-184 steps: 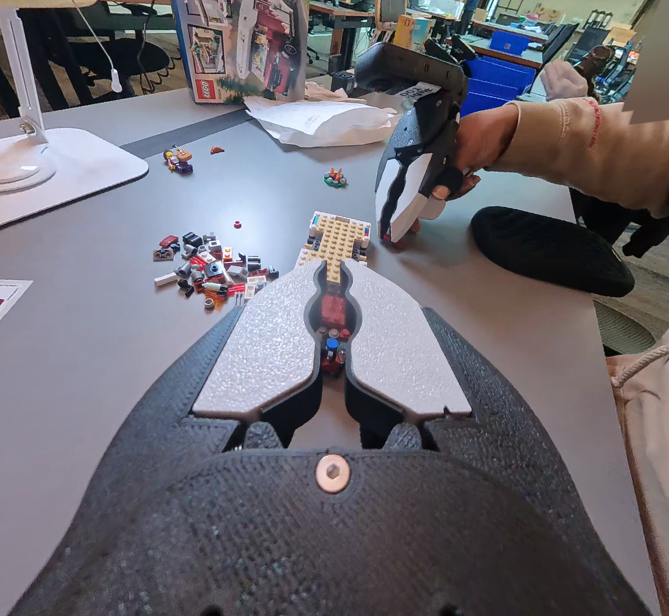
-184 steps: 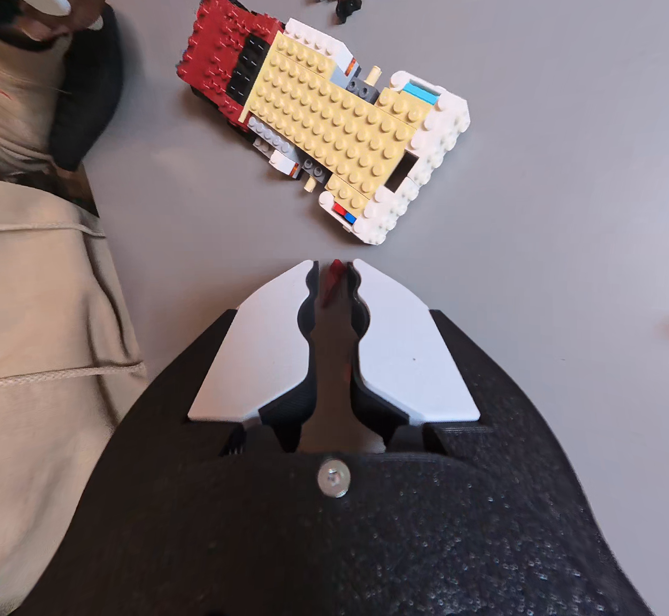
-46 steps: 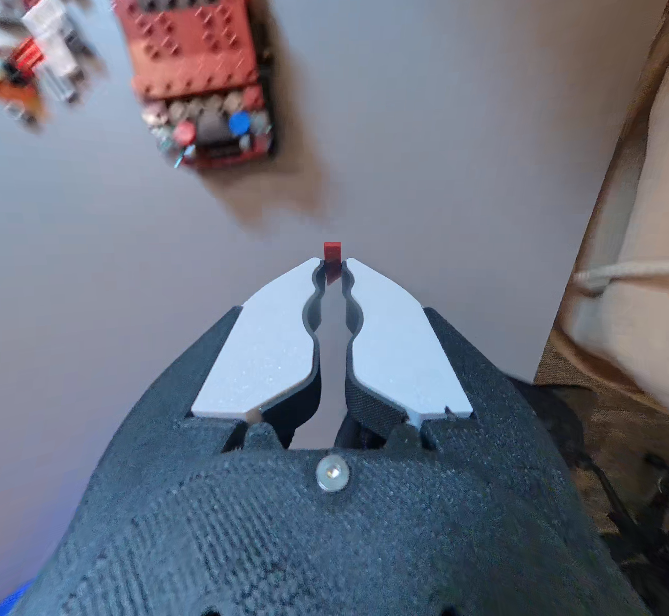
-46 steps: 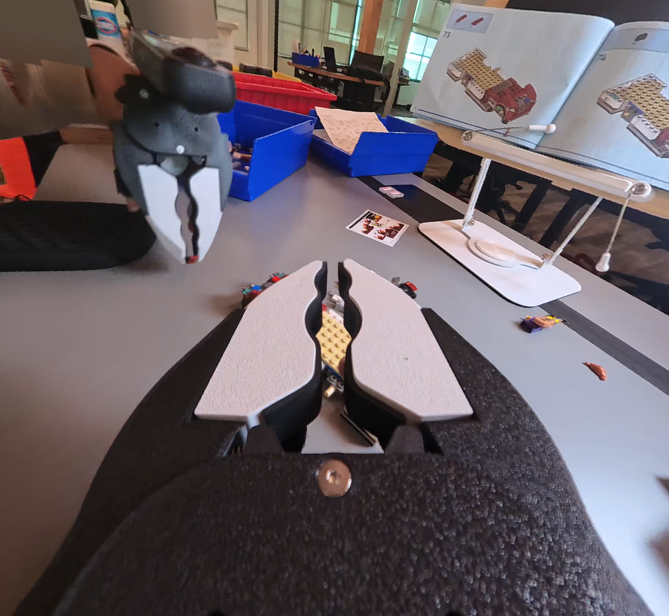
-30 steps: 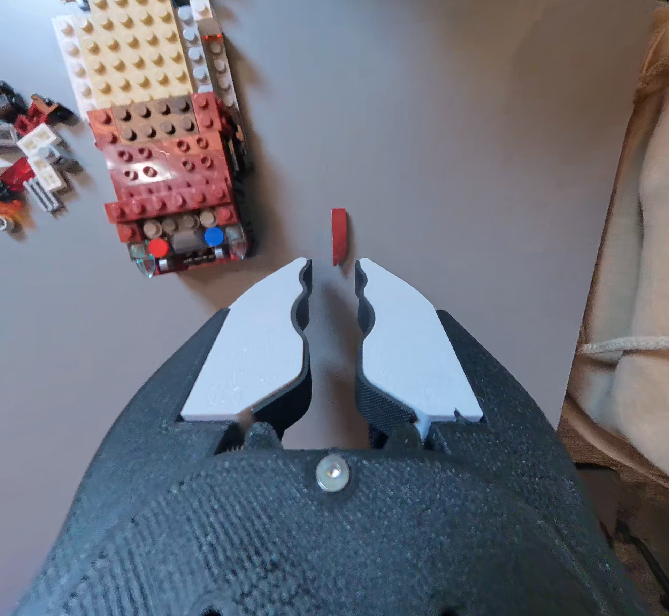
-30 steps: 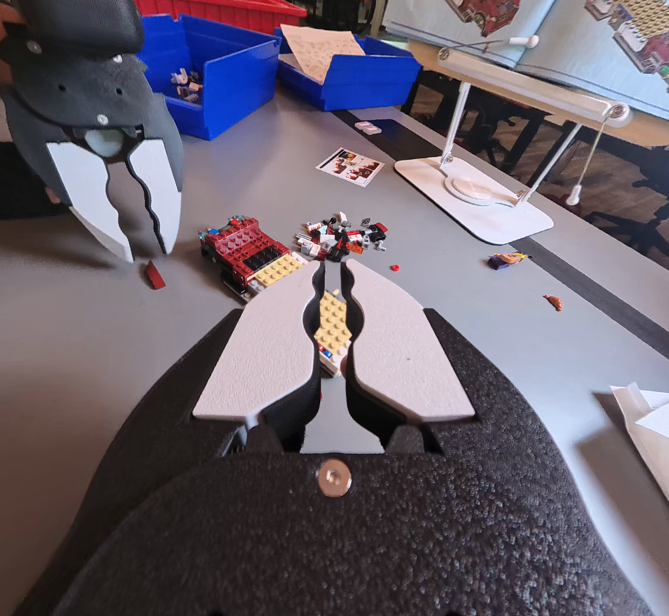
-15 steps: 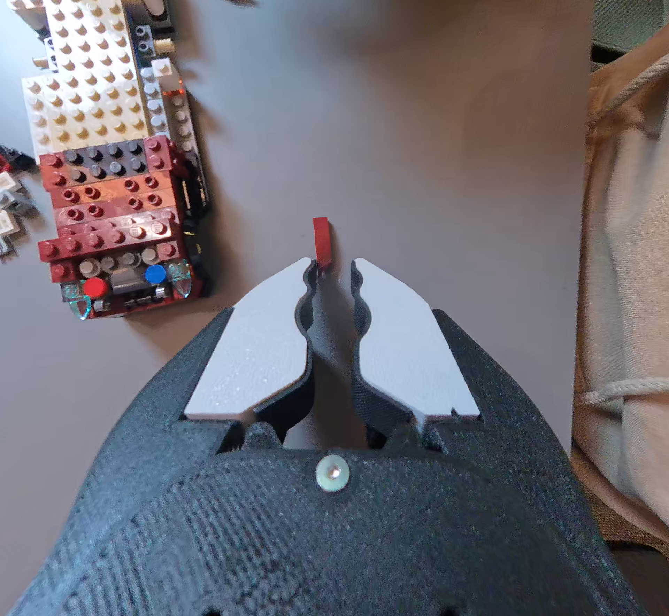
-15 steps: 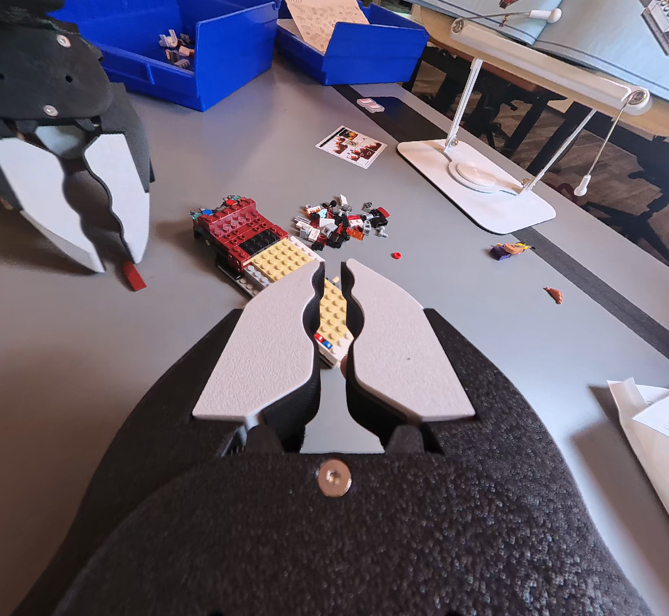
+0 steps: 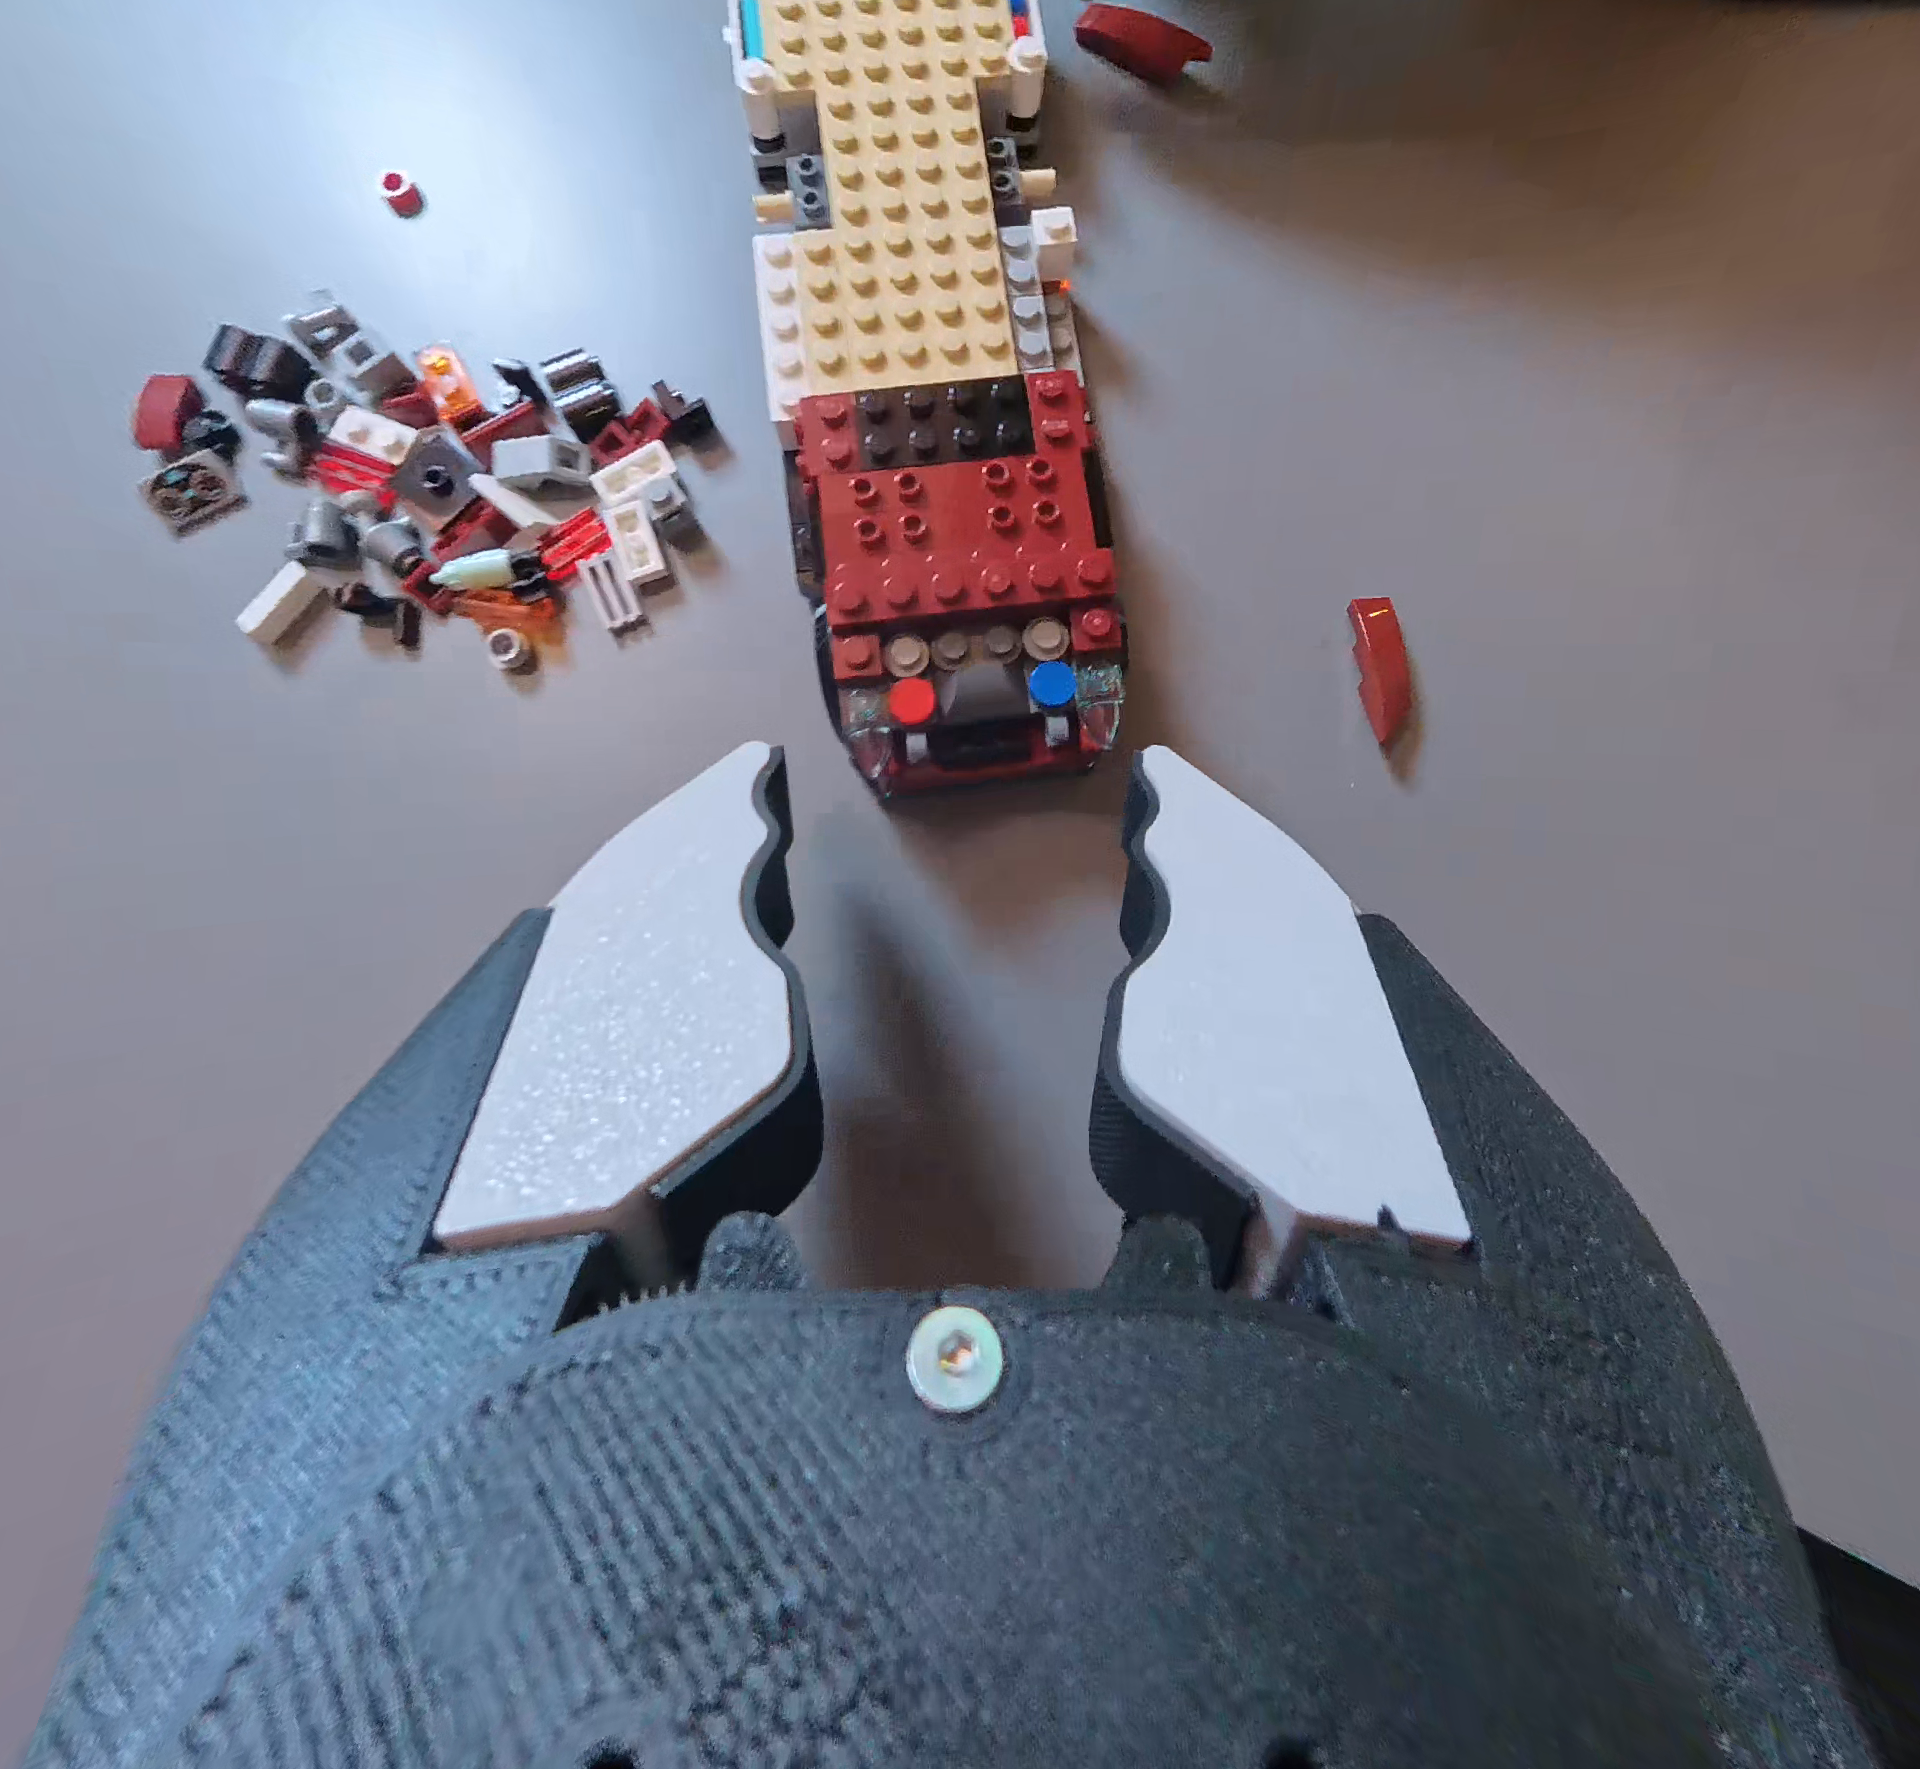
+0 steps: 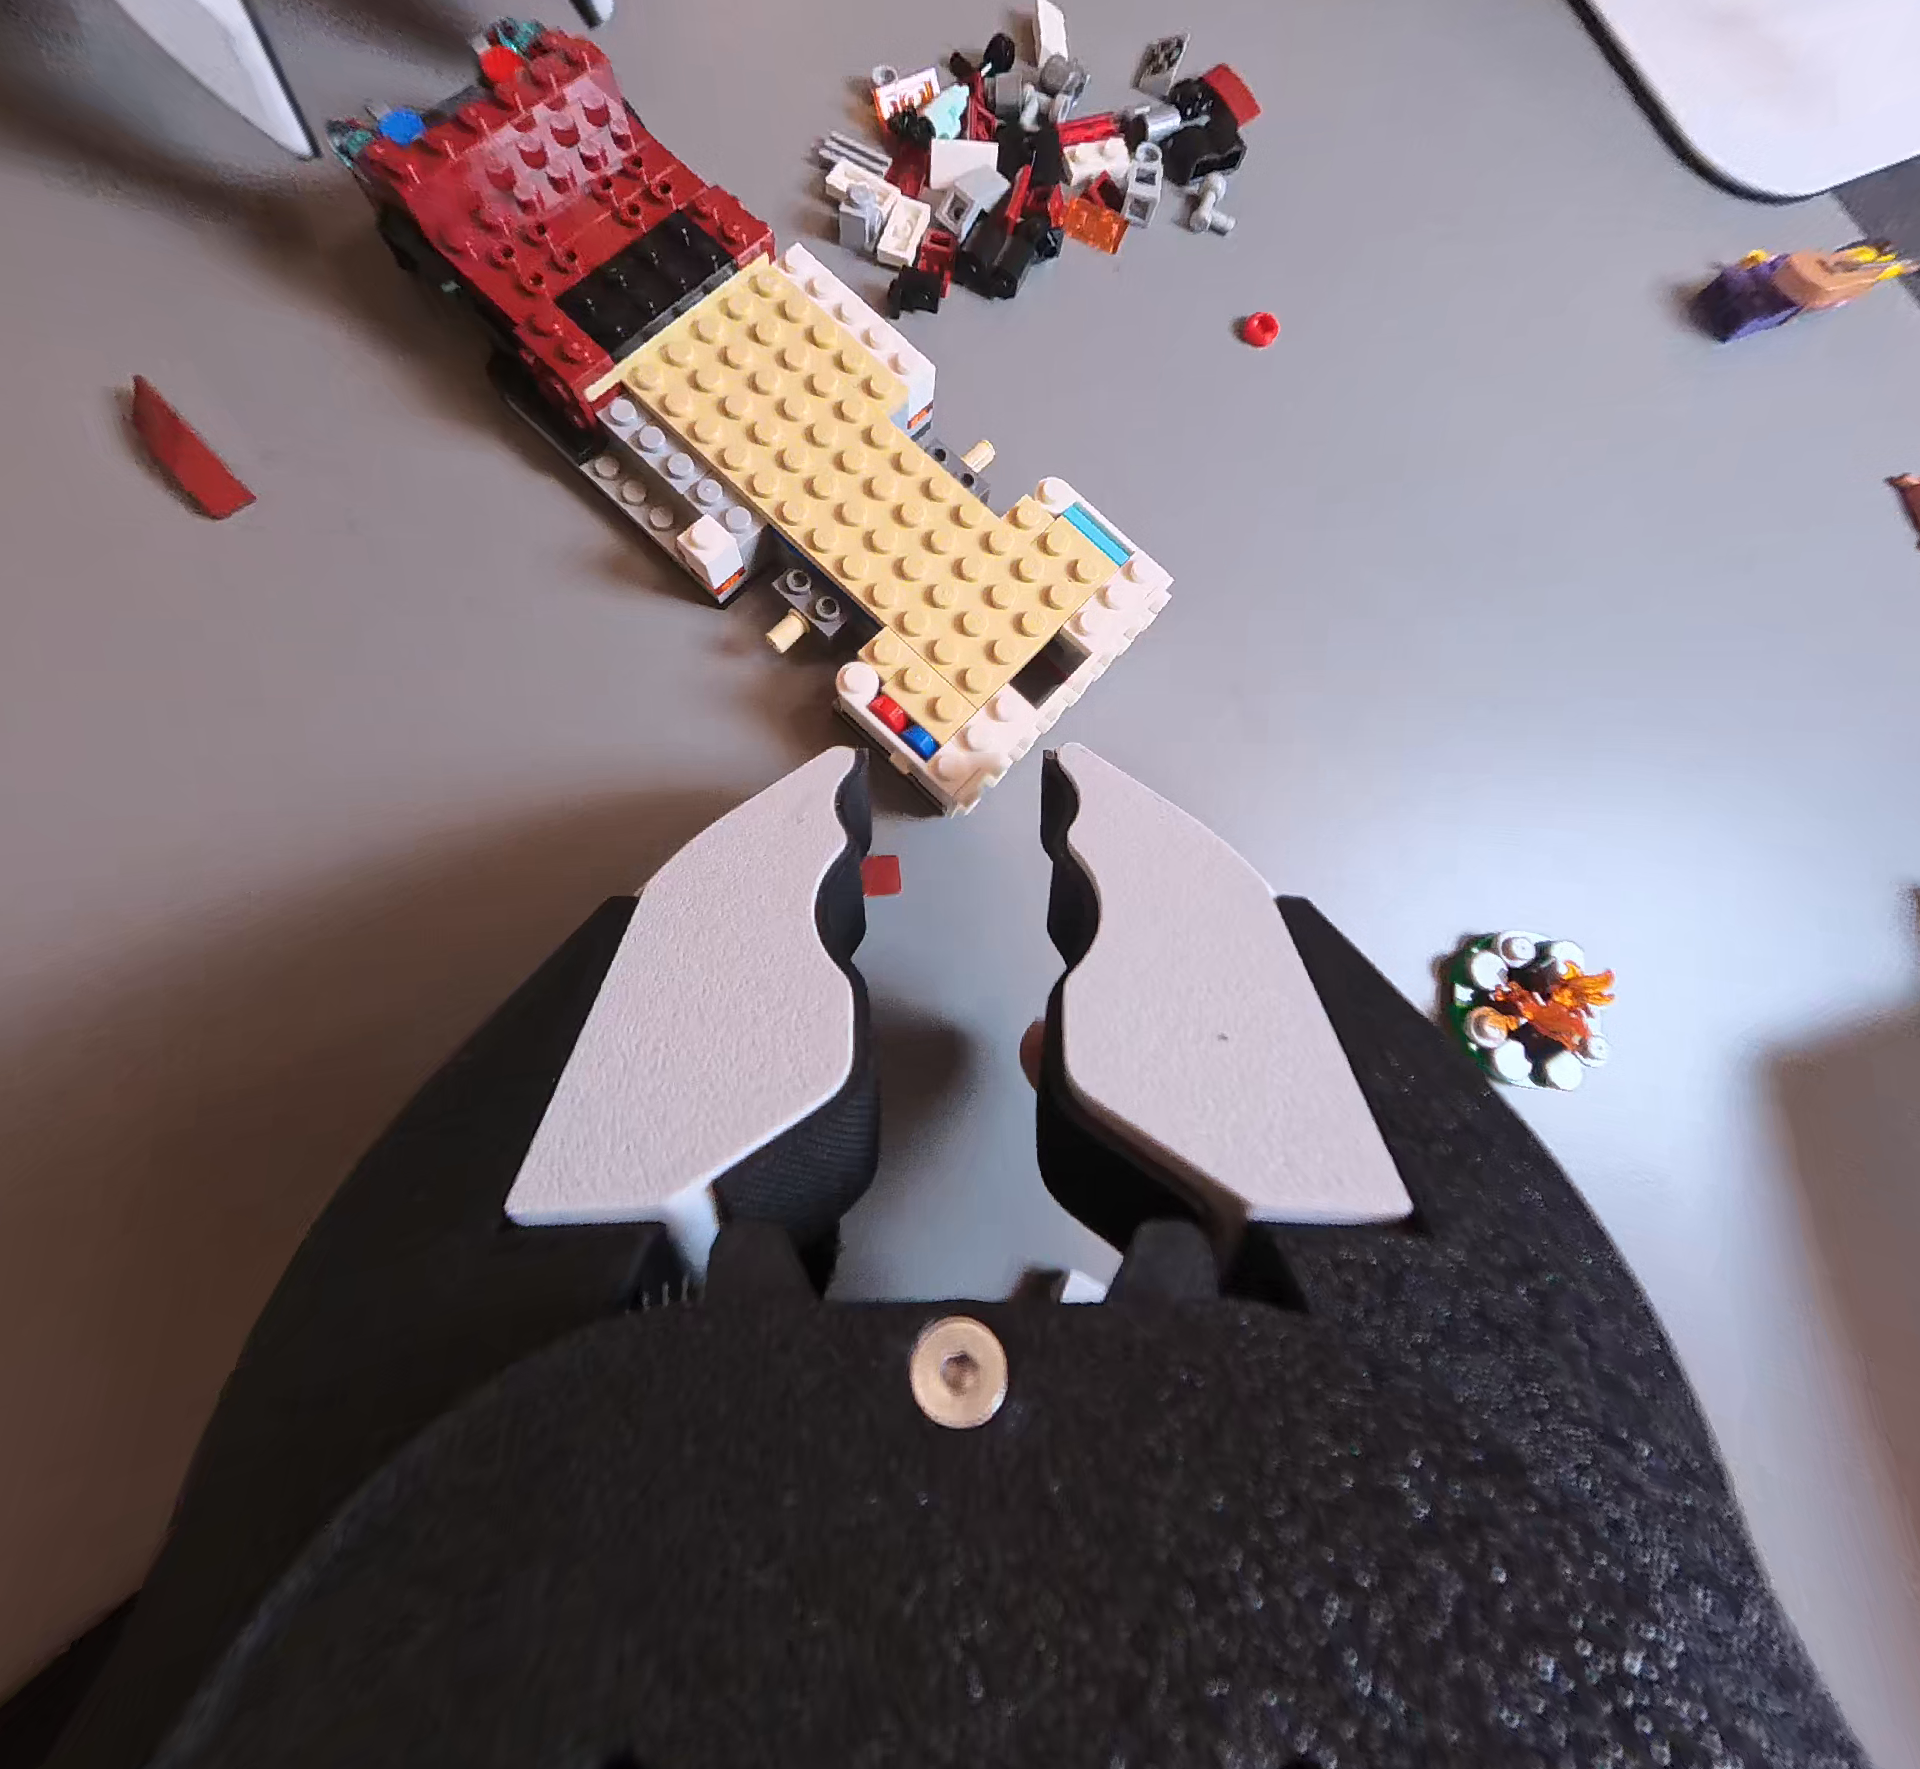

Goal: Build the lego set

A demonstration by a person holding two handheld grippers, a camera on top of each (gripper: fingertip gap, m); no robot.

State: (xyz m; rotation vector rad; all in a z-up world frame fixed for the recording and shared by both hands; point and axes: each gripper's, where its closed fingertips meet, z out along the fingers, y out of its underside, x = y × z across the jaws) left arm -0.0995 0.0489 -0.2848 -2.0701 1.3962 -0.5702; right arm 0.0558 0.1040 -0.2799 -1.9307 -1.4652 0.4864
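Left wrist view looks down on a smooth matte grey worktop (image 9: 1558, 369); the left gripper (image 9: 956, 763) hangs over it with its fingers wide apart and nothing between them, just short of the dark red front end of a brick-built vehicle with a tan studded deck and white rear (image 9: 914, 285); a curved dark red slope brick (image 9: 1380, 665) lies apart to the right of that front end; a loose heap of small red, black, white and grey bricks (image 9: 416, 483) sits to the left, with a tiny red round stud (image 9: 400, 192) beyond it; a dark red arched brick (image 9: 1138, 41) lies by the white rear corner, close under a white fingertip of the other gripper. In the right wrist view the right gripper (image 10: 951, 763) stands partly open at the vehicle's white rear corner, clamping nothing; a small red square piece (image 10: 881, 872) shows beside its left finger; a small green round plate with orange flame pieces (image 10: 1527, 1013) rests to the right; a white flat stand base (image 10: 1714, 36) and a purple minifigure (image 10: 1787, 291) lie farther off; soft shadows fall on the surface.
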